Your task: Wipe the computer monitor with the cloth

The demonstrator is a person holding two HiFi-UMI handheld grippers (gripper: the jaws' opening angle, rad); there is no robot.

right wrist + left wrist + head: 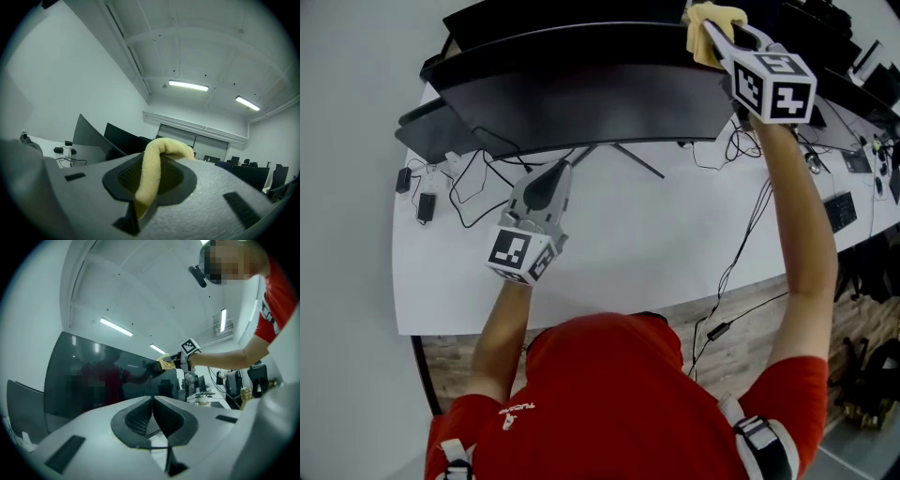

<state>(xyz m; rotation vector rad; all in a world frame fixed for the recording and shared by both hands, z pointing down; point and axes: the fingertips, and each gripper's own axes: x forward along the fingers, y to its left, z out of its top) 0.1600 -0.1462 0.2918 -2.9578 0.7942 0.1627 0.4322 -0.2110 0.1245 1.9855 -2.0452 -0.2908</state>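
My right gripper (717, 39) clamped on cloth (705, 21), right up at top edge of monitor (600, 103). Left gripper (548, 180) pinched closed, nothing in it, over surface (619, 253).

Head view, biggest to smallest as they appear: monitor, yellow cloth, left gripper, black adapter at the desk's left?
1. monitor
2. left gripper
3. cloth
4. adapter
The left gripper and cloth are nearer the camera, which inflates them.
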